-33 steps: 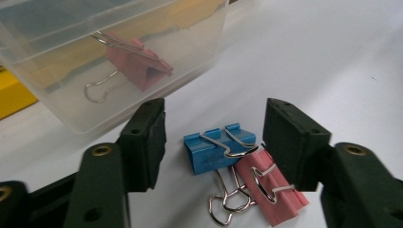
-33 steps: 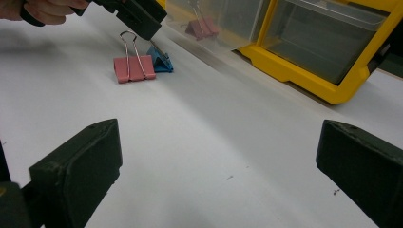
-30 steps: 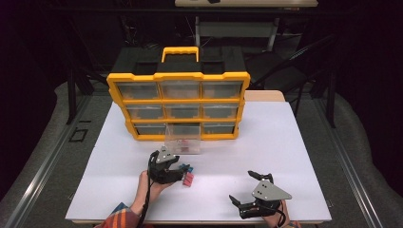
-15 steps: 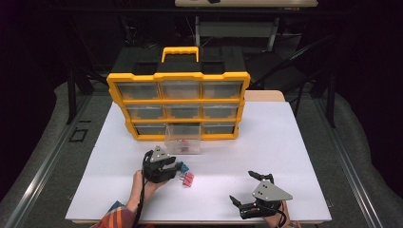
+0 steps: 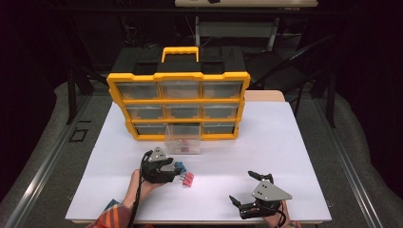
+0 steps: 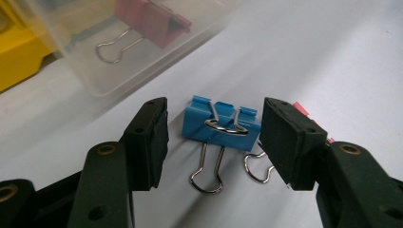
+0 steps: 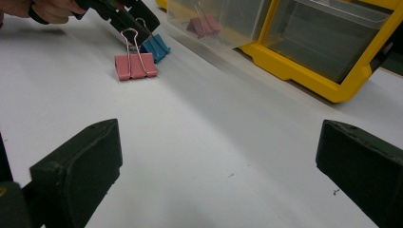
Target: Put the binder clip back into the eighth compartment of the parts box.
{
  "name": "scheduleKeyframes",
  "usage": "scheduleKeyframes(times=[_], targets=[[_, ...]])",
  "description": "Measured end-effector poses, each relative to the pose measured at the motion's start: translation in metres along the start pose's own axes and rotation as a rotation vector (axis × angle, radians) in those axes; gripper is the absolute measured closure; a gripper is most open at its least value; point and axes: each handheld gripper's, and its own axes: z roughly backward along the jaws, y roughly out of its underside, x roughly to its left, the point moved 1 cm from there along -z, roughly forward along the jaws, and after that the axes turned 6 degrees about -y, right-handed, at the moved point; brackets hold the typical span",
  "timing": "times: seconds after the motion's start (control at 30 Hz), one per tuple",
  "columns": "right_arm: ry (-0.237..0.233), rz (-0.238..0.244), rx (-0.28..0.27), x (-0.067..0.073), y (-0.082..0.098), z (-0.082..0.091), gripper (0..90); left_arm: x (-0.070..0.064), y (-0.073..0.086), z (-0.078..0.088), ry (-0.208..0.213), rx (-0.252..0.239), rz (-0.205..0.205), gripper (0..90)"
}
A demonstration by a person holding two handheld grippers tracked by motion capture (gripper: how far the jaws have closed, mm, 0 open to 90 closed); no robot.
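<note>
On white table (image 5: 285,156), left claw (image 6: 214,137) just reopened, straddling blue binder clip (image 6: 221,126) untouched; right claw (image 7: 214,171) released, unmoved.

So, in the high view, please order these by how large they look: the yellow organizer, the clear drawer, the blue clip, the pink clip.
1. yellow organizer
2. clear drawer
3. pink clip and blue clip: too alike to rank, and the left gripper partly covers the blue one.

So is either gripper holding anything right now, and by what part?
Nothing is held. The left gripper straddles the blue clip, its pads just opened off it, and the right gripper is open over bare table.
</note>
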Motion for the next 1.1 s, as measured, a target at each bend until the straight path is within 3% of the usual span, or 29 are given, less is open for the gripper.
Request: scheduleKeyframes(times=[0.27,0.6,1.1], targets=[[0.0,0.0,-0.003,0.0,0.0,0.0,0.8,-0.003,0.003,-0.008,0.008,0.014,-0.043,41.5],[0.001,0.002,0.004,0.0,0.0,0.001,0.9,-0.004,0.006,-0.013,-0.001,0.018,-0.094,49.4],[-0.001,0.0,0.002,0.0,0.0,0.001,0.9,-0.001,0.005,-0.005,-0.01,-0.012,-0.091,49.8]])
